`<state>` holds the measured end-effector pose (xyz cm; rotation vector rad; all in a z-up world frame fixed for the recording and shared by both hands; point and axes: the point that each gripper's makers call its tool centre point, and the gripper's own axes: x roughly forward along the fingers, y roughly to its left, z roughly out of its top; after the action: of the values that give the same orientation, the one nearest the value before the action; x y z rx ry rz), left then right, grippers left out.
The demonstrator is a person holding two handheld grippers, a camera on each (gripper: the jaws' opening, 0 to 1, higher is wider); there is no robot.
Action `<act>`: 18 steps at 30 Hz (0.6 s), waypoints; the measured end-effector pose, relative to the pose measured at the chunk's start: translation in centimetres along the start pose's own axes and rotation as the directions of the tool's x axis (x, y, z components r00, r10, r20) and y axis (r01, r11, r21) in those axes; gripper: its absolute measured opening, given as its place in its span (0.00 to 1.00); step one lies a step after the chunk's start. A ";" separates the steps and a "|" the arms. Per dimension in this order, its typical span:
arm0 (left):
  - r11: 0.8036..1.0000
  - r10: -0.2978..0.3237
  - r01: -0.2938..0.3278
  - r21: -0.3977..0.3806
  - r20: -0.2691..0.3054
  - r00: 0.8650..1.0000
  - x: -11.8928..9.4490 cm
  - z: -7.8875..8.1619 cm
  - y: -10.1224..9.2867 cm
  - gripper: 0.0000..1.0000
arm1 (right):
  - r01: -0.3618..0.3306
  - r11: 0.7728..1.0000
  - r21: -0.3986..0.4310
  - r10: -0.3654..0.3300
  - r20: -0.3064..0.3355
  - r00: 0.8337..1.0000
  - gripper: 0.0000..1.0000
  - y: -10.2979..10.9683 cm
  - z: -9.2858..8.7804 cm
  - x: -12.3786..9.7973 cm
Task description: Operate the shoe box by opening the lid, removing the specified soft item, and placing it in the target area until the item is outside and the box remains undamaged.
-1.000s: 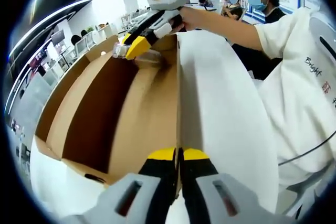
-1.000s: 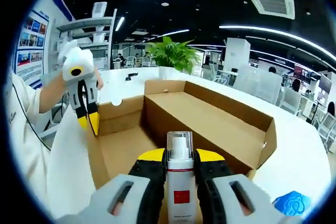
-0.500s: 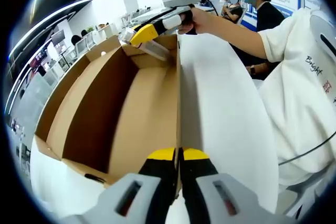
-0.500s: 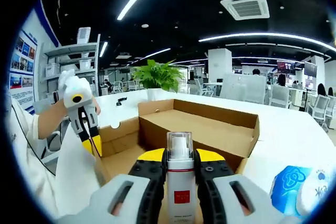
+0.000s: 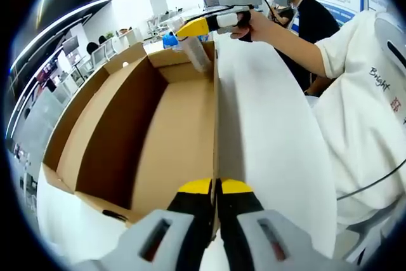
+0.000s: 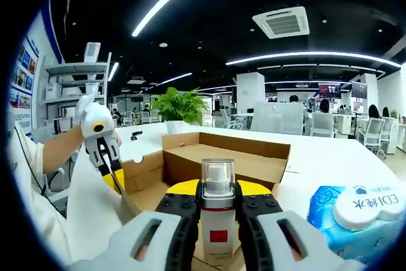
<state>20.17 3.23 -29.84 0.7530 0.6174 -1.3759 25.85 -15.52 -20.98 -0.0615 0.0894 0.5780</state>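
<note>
Open-plan office, ceiling strip lights, white table (image 6: pixel 330 163) under everything. Left gripper view, nearest: left gripper (image 5: pixel 216 188) with yellow-tipped jaws pressed together, pinching the edge where the white lid (image 5: pixel 266 138) meets the brown cardboard shoe box (image 5: pixel 158 131). Lid stands open to the right, box interior brown and bare along the near part. At the far end of the box the right gripper (image 5: pixel 190 28) comes in held by a hand (image 5: pixel 244 22), its jaws clamped on a spray bottle (image 5: pixel 195 52) with a clear cap, bottle raised at the far box wall, not resting on the floor of the box. Person's white sleeve at right, another person behind.

Right gripper view, nearest: right gripper (image 6: pixel 217 188) pinching the spray bottle (image 6: pixel 217 220) upright between the jaws, white body, red label, clear cap. Just right, a blue wipes pack (image 6: pixel 355 217) with white round lid. Beyond, the shoe box (image 6: pixel 222 160) open, left gripper (image 6: pixel 113 179) at its left on the lid edge. Further back a green potted plant (image 6: pixel 177 103), shelves at left, chairs and people far off
</note>
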 end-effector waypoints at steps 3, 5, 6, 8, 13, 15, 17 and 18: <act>1.000 0.000 0.000 -0.001 0.000 1.000 0.0 0.0 0.0 0.02 | 0.020 1.000 -0.012 -0.019 0.013 1.000 0.20 0.2 0.0 -0.6; 1.000 0.000 0.000 -0.001 0.000 1.000 0.0 0.0 0.0 0.02 | 0.024 1.000 -0.015 -0.024 0.012 1.000 0.20 0.2 0.0 -0.9; 1.000 0.000 0.000 -0.001 0.000 1.000 0.0 0.0 0.0 0.02 | 0.025 1.000 -0.014 -0.025 0.012 1.000 0.20 0.2 0.0 -1.0; 1.000 -0.001 0.001 -0.001 0.001 1.000 0.0 0.0 0.0 0.02 | 0.027 0.999 -0.021 -0.027 0.034 0.999 0.20 0.1 0.2 -1.5; 1.000 0.004 -0.004 -0.001 0.002 1.000 0.0 0.0 0.0 0.02 | 0.039 0.998 -0.039 -0.037 0.053 0.998 0.19 0.4 0.7 -1.3; 1.000 0.006 -0.006 0.000 0.003 1.000 0.0 0.0 0.0 0.02 | 0.047 0.998 -0.040 -0.045 0.057 0.997 0.19 0.5 0.7 -1.3; 1.000 0.007 -0.007 0.002 0.005 1.000 0.0 0.0 0.0 0.02 | 0.055 0.998 -0.043 -0.053 0.057 0.997 0.19 0.5 0.5 -1.3; 1.000 0.007 -0.007 0.001 0.005 1.000 0.0 0.0 0.0 0.02 | 0.060 0.997 -0.045 -0.057 0.057 0.997 0.19 0.5 0.5 -1.3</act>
<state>20.21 3.22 -29.80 0.7519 0.6098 -1.3713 24.52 -15.79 -20.35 -0.0930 0.0198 0.5226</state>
